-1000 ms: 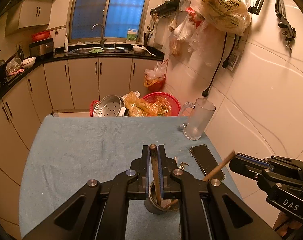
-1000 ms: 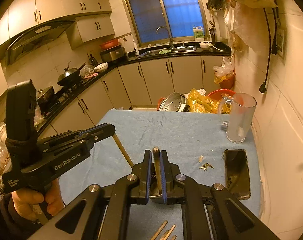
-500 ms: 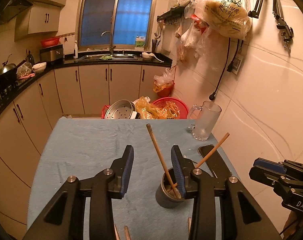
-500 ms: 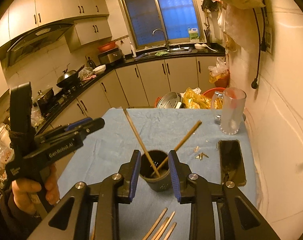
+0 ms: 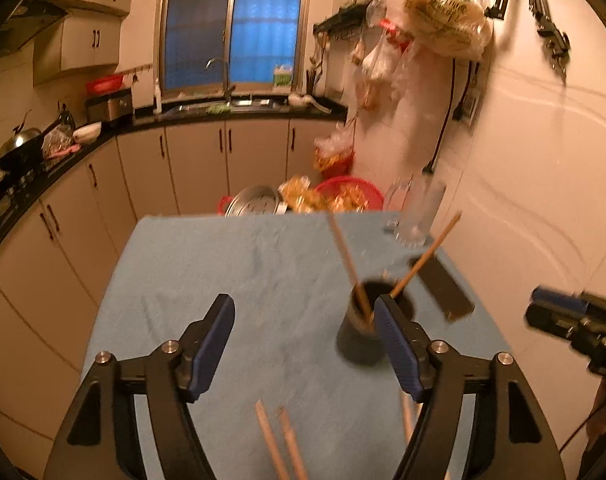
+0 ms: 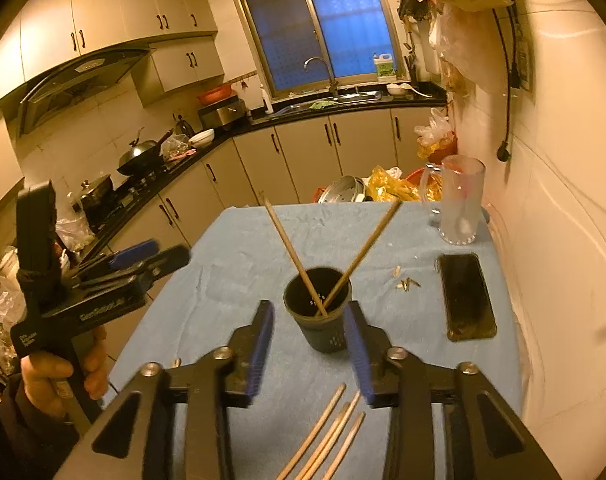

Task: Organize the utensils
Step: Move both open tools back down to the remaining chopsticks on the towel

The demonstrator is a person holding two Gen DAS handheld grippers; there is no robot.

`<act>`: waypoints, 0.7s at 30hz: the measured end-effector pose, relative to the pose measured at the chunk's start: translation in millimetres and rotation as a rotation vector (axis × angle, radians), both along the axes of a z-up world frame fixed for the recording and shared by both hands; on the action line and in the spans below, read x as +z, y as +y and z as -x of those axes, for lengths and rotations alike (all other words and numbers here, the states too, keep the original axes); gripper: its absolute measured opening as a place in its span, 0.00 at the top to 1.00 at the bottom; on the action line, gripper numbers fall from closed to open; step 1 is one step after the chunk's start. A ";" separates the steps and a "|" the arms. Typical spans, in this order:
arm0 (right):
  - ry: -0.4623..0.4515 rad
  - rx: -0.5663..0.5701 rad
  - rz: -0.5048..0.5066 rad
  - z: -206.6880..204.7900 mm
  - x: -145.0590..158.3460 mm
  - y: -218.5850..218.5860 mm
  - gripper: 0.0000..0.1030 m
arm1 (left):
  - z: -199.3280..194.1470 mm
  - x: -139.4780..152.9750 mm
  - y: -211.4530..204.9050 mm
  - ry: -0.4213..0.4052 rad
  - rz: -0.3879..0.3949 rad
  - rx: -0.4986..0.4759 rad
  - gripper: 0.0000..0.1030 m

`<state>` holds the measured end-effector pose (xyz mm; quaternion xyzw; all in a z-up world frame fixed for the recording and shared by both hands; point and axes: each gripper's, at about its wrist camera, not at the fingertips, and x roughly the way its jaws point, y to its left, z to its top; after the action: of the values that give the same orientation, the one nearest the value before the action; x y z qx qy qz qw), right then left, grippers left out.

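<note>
Both the left gripper [image 5: 305, 342] and the right gripper [image 6: 309, 348] have jaws opening, grasping nothing; two chopsticks [image 6: 291, 254] lean in the dark cup [image 6: 323, 320] on the counter [image 6: 231, 264].

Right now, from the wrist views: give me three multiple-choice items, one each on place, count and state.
1. Where is the phone relative to the dark cup, seen from the right wrist?
A. Right of it
B. Left of it
C. Inside it

2. How many chopsticks stand in the cup?
A. None
B. Two
C. Five

3. What is the glass mug doing?
A. Lying on its side
B. Standing upright
C. Hanging on the wall

Answers:
1 A: the phone lies flat on the blue cloth towards the wall.
2 B: two sticks cross, leaning out of the rim.
3 B: it stands with its mouth up at the table's far corner.
</note>
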<state>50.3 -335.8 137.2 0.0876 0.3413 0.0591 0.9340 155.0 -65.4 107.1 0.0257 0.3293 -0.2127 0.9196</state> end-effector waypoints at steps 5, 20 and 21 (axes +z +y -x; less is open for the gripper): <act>-0.001 -0.017 0.004 23.6 -18.3 11.2 0.41 | 16.6 -30.6 36.7 0.059 -0.035 0.047 0.26; 0.172 -0.102 -0.058 32.4 -94.6 -16.2 0.41 | 34.5 -96.5 83.8 0.196 0.022 0.143 0.26; 0.173 -0.101 -0.060 32.3 -95.8 -15.4 0.41 | 32.8 -96.1 86.3 0.201 0.029 0.148 0.26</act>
<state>17.9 -351.1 41.4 0.1375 0.4139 0.0144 0.8998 122.2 20.9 10.9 -0.0334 0.4175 -0.1507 0.8955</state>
